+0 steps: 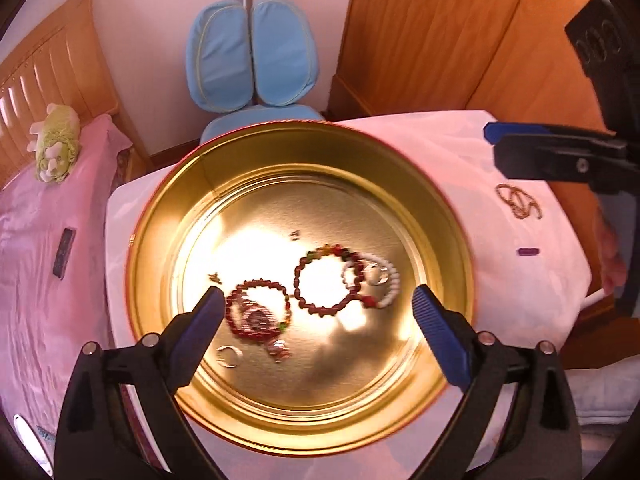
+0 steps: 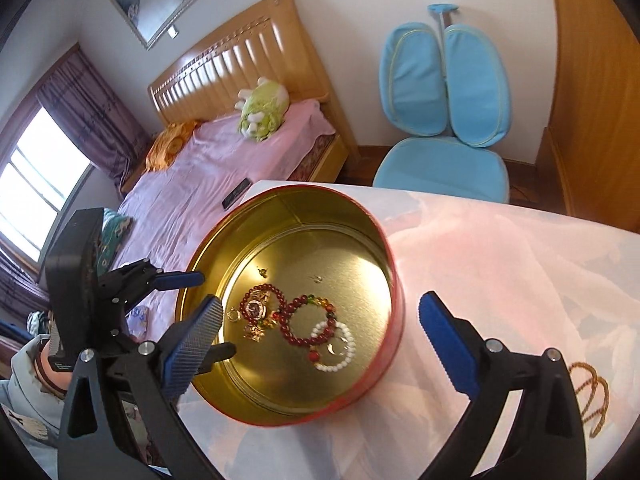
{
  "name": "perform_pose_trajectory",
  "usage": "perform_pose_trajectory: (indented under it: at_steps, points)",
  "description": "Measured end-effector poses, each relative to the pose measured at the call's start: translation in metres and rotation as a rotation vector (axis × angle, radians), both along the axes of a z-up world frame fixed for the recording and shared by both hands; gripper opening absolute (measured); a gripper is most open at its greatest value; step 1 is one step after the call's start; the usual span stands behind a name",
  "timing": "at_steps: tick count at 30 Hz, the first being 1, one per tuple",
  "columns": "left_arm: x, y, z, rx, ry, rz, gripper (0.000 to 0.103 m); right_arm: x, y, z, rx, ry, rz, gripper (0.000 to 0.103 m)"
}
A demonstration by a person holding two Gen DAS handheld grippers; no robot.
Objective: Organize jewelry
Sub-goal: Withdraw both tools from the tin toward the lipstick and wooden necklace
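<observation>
1. Bedroom table under a white cloth (image 2: pixel 500 264): a round gold tin (image 1: pixel 168 208), red outside, sits near the table's edge beside the bed (image 2: pixel 208 160), its lid off.
2. Gathered on the tin's floor are a dark red bead bracelet (image 1: pixel 320 280), a white bead bracelet (image 1: pixel 384 280) overlapping it, a second red bracelet (image 1: pixel 256 304) lying with a watch (image 2: pixel 255 311), and a few small rings and charms.
3. Still out on the cloth, well apart from the tin: a brown bead chain (image 1: pixel 518 200) and a small purple piece (image 1: pixel 528 252).
4. Left gripper (image 1: pixel 320 312) hangs above the tin, jaws spread wide, nothing between them; right gripper (image 2: pixel 320 332) hangs beside the tin's rim, likewise wide and empty.
5. Judged by looks, the chain is light, limp and slippery; pinching a bunched loop should lift it whole, while a single strand may slide free.
6. Beyond stand a blue chair (image 2: pixel 444 120) and a wooden wardrobe (image 1: pixel 440 32).
</observation>
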State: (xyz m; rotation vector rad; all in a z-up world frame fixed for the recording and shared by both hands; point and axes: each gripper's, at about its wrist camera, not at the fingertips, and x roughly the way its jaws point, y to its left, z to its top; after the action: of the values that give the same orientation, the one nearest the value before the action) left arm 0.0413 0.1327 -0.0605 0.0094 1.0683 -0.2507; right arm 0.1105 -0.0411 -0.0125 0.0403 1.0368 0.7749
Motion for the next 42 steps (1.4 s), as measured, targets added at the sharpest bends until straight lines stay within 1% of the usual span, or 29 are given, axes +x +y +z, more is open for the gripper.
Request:
perform_pose_trajectory:
  at_steps: [5,10,14,18,26,33,42]
  points:
    - [-0.008,-0.022,0.01,-0.027,-0.022,-0.026,0.092,-0.009,-0.036,0.0,-0.01,-0.034,-0.059,0.099]
    - [-0.012,-0.046,0.018,-0.043,-0.047,-0.102,0.092,-0.019,-0.072,-0.002,-0.005,-0.043,-0.131,0.099]
    - [-0.011,-0.067,0.019,-0.041,-0.043,-0.151,0.092,-0.025,-0.103,-0.007,-0.009,-0.045,-0.194,0.099]
    - [-0.009,-0.089,0.015,-0.059,-0.009,-0.207,0.092,-0.033,-0.137,-0.012,-0.002,-0.029,-0.274,0.099]
    - [-0.007,-0.142,0.012,-0.038,0.004,-0.332,0.092,-0.046,-0.204,-0.019,0.007,-0.013,-0.424,0.099]
    - [-0.007,-0.173,0.003,-0.043,0.026,-0.409,0.092,-0.055,-0.24,-0.023,0.002,0.003,-0.514,0.099]
    - [-0.006,-0.196,-0.013,-0.056,0.067,-0.446,0.092,-0.06,-0.262,-0.029,-0.023,0.002,-0.583,0.099]
